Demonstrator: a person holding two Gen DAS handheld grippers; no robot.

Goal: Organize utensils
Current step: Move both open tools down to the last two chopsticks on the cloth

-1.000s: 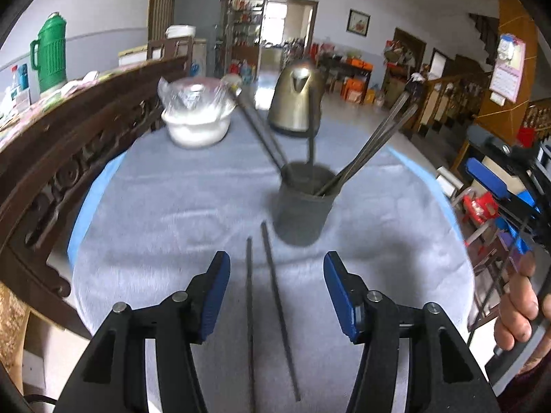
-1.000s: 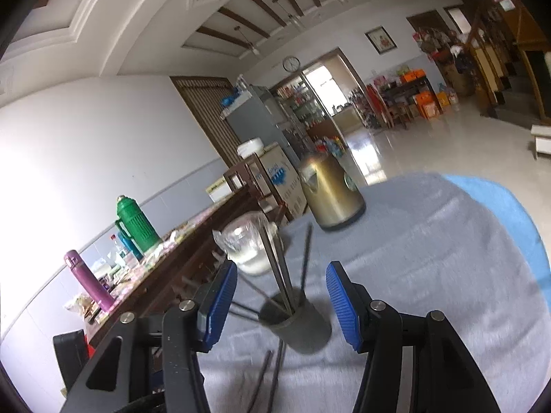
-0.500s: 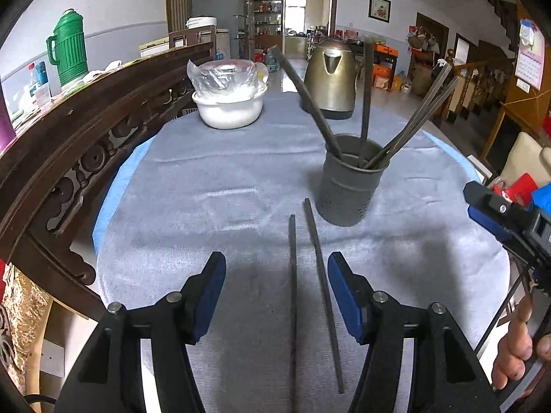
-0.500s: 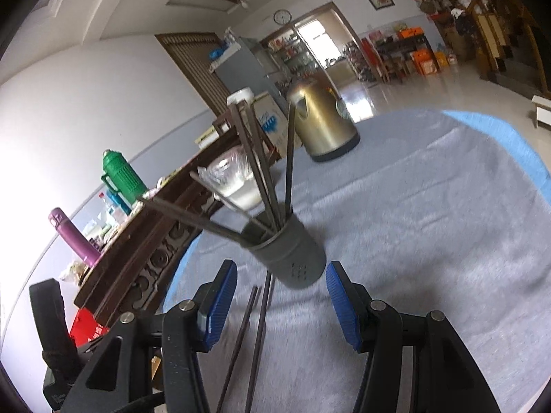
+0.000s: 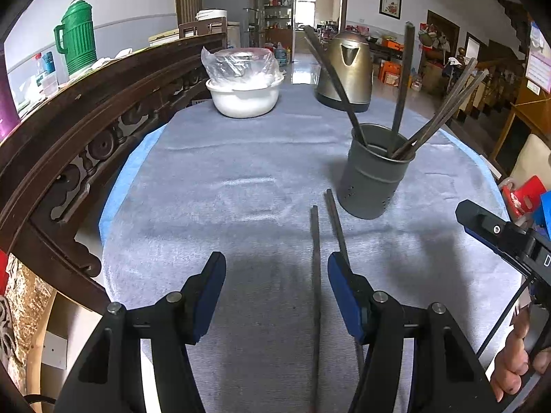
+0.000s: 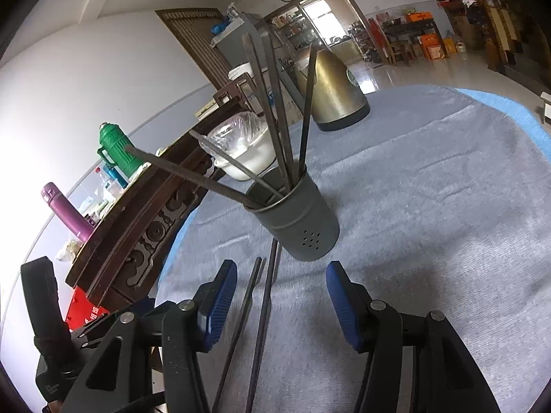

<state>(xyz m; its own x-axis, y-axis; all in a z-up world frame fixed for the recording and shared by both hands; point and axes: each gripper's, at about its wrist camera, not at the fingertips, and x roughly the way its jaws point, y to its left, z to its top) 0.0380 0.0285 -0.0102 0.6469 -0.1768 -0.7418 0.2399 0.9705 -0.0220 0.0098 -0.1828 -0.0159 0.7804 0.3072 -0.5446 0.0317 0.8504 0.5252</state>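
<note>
Two dark chopsticks lie side by side on the grey tablecloth (image 5: pixel 224 189), just in front of a grey metal holder (image 5: pixel 373 175) with several chopsticks standing in it. My left gripper (image 5: pixel 275 292) hangs open above them. One chopstick (image 5: pixel 315 275) runs between its fingers and the other (image 5: pixel 335 220) passes under the right finger. My right gripper (image 6: pixel 280 303) is open too, low over the same pair (image 6: pixel 265 309), with the holder (image 6: pixel 299 220) right ahead. Neither gripper's pads touch anything. The right gripper's body (image 5: pixel 499 237) and a hand (image 5: pixel 513 361) show at the left view's right edge.
A brass-coloured kettle (image 5: pixel 346 69) and a white bowl under plastic wrap (image 5: pixel 244 93) stand at the table's far side. A carved dark wooden rail (image 5: pixel 86 130) runs along the left edge. Behind it stand a green thermos (image 5: pixel 77 48) and a purple bottle (image 6: pixel 65 213).
Both grippers have sunk toward the table and tipped downward. The holder and the lying chopsticks now sit closer in the right view. The right gripper has come into the left view.
</note>
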